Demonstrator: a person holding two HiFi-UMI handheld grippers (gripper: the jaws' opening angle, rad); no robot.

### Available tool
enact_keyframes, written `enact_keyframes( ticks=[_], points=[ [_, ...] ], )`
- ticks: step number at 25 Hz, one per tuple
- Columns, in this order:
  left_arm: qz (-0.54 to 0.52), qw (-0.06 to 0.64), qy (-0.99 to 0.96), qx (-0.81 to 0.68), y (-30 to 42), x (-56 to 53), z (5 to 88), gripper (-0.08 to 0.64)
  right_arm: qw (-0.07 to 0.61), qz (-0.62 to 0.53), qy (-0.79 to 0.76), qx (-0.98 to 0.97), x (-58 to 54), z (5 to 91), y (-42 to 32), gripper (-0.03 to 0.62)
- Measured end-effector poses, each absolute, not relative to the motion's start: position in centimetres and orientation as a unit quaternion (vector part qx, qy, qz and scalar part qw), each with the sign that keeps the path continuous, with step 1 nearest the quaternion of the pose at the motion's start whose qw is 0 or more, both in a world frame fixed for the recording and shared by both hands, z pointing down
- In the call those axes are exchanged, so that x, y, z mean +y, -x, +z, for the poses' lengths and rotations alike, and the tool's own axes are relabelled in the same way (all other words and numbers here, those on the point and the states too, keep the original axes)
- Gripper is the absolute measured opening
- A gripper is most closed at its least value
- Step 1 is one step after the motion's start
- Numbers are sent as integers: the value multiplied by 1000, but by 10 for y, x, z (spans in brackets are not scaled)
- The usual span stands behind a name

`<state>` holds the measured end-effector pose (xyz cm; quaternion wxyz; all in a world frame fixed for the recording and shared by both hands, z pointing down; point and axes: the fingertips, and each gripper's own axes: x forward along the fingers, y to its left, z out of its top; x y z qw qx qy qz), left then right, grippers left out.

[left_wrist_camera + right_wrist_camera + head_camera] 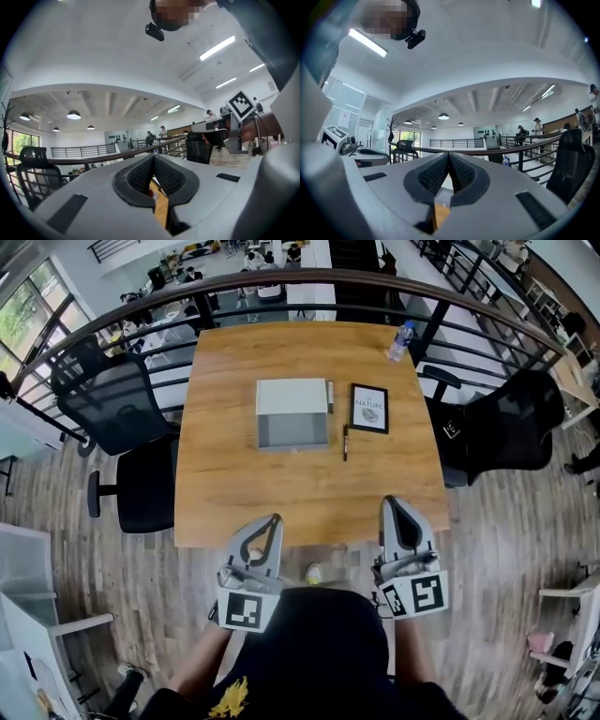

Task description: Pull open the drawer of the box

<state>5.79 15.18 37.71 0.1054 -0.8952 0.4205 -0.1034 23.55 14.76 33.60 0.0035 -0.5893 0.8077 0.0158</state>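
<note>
Wooden table [309, 493], box [292, 397] on it, centred, toward the far edge: pale grey flat top, darker grey section facing the person. Left tongs [275, 519] and right tongs [391, 502] at the near table edge, well apart from the box, both closed, nothing between them. Black pen [345, 442] just right of box

The left gripper [275, 519] and the right gripper [392, 503] are held side by side, well apart, low before the torso, with their tips pointed forward and their marker cubes [248, 608] turned towards the body. Both pairs of jaws are seen pressed together at the tips, with nothing gripped between them. A bare forearm [200, 664] is seen behind each gripper.
</note>
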Motion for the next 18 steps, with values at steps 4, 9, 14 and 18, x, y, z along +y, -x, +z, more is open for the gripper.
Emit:
enact_keyframes(
  ticks=[4, 9, 14, 18],
  points=[
    [-110, 129, 887, 430, -61, 178, 386, 15, 13, 17, 584, 811, 178, 345, -246, -5],
    [-97, 119, 885, 440, -66, 181, 383, 15, 10, 21, 582, 813, 187, 342, -258, -5],
    [-98, 135, 875, 454, -70, 178, 383, 15, 4, 20, 564, 825, 188, 337, -257, -5],
    [-92, 141, 863, 477, -58, 168, 367, 15, -12, 48, 549, 835, 186, 318, -260, -5]
  ],
)
